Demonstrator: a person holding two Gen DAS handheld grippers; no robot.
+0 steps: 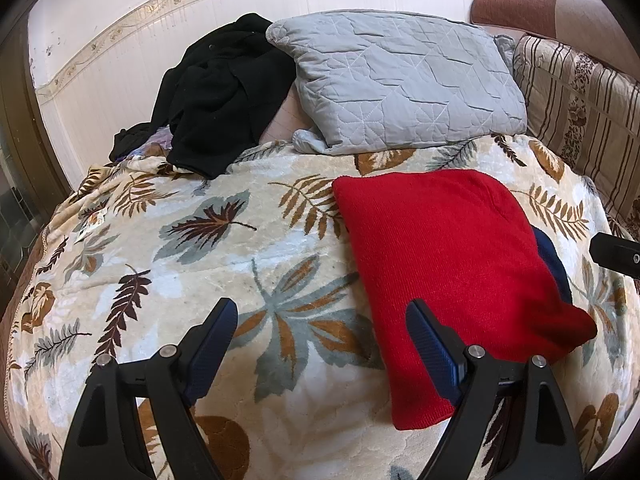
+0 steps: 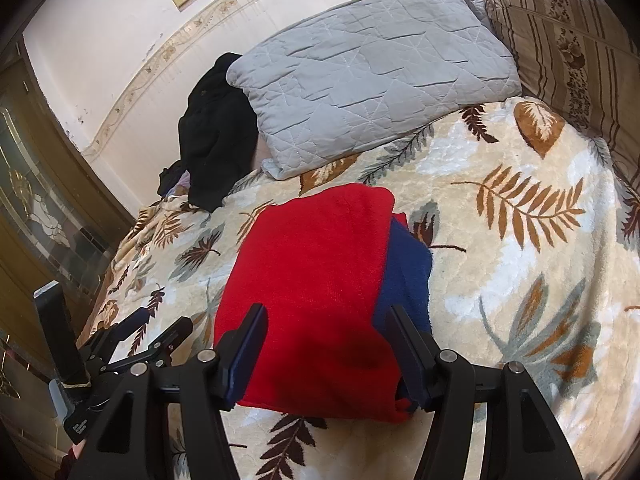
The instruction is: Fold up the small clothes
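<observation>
A folded red knit garment (image 1: 448, 264) lies on the leaf-patterned blanket (image 1: 208, 264), on top of a dark blue garment (image 1: 554, 260) that shows at its right edge. My left gripper (image 1: 320, 320) is open and empty, just left of the red garment's near corner. In the right wrist view my right gripper (image 2: 326, 322) is open and empty, with its jaws on either side of the near end of the red garment (image 2: 316, 264). The blue garment (image 2: 408, 272) shows beside it. The left gripper (image 2: 160, 336) shows at the lower left.
A grey quilted pillow (image 1: 400, 80) and a heap of black clothes (image 1: 216, 96) lie at the head of the bed by the white wall. A striped brown cushion (image 1: 584, 112) is at the right. A wooden door (image 2: 36, 208) stands at the left.
</observation>
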